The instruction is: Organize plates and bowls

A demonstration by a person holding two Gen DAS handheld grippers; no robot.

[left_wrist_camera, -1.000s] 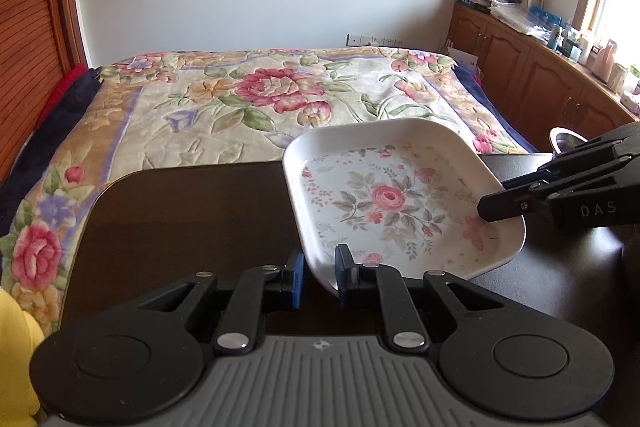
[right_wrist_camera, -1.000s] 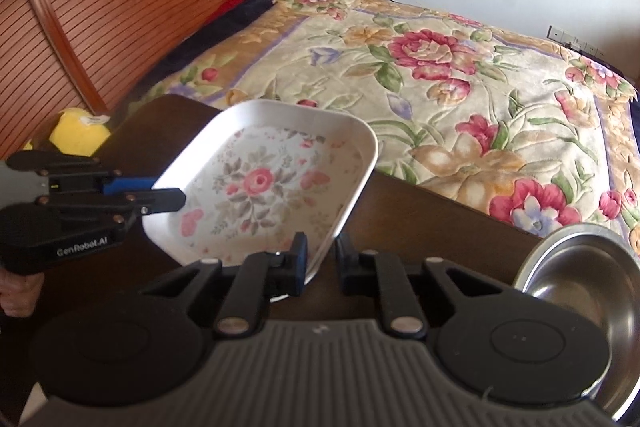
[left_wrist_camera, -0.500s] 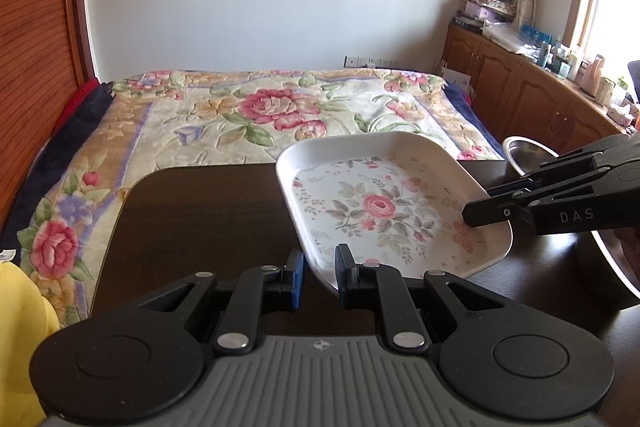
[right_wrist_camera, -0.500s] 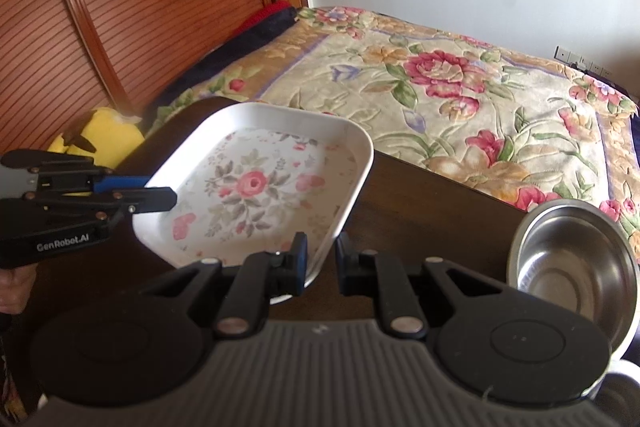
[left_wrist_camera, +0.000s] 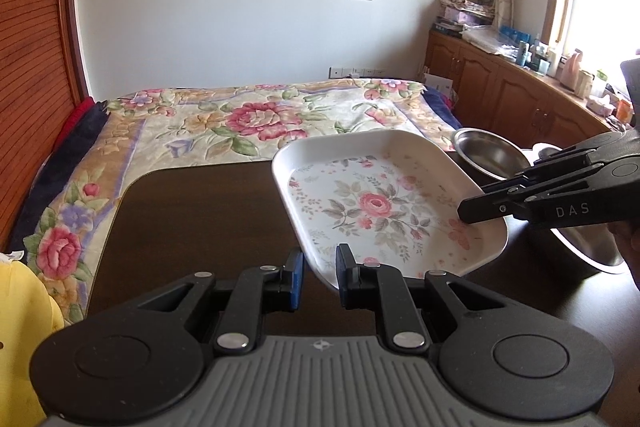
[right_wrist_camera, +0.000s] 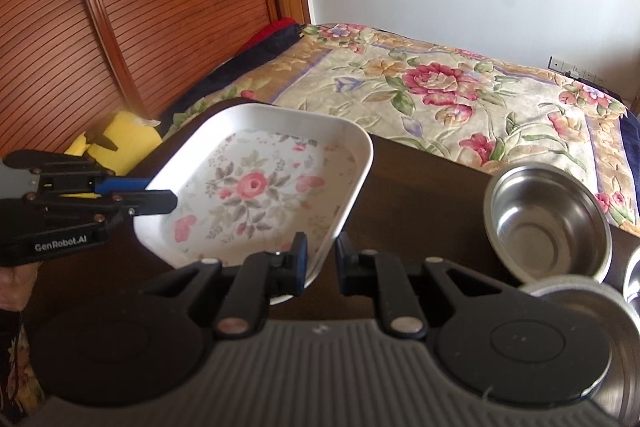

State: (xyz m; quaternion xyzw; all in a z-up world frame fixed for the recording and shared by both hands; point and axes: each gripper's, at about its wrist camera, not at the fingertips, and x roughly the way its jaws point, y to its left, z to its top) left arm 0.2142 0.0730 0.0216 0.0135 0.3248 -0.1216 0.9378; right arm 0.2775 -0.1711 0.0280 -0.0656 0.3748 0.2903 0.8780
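Change: against the frames 1 s ago, more of the far wall shows in both views, and the plate [left_wrist_camera: 384, 203] sits lower in the left wrist view and higher in the right. The steel bowl [right_wrist_camera: 548, 223], then cut off at the right wrist view's edge, now shows whole.
Left gripper [left_wrist_camera: 318, 269]: fingers a narrow gap apart, pinching the plate's near corner rim between them. In the right wrist view it comes in from the left with its tips [right_wrist_camera: 160, 201] at the plate's left rim.
Right gripper [right_wrist_camera: 322, 259]: fingers a narrow gap apart, closed on the plate's near rim. In the left wrist view it reaches in from the right, tips [left_wrist_camera: 472, 209] over the plate's right edge.
Plate: 1, white, rounded rectangle with a pink rose print, held between the 2 grippers above the table [left_wrist_camera: 192, 211], tilted.
Bowls: 1 steel bowl stands on the table to the right of the plate and apart from it. The rim of a 2nd metal dish [right_wrist_camera: 584, 291] shows by the right gripper's body; more steel shows at the right edge, count unclear.
Table: 1, dark, rounded corner, beside the bed [left_wrist_camera: 256, 119].
Other: 1 yellow object [right_wrist_camera: 120, 139] past the table's left end.
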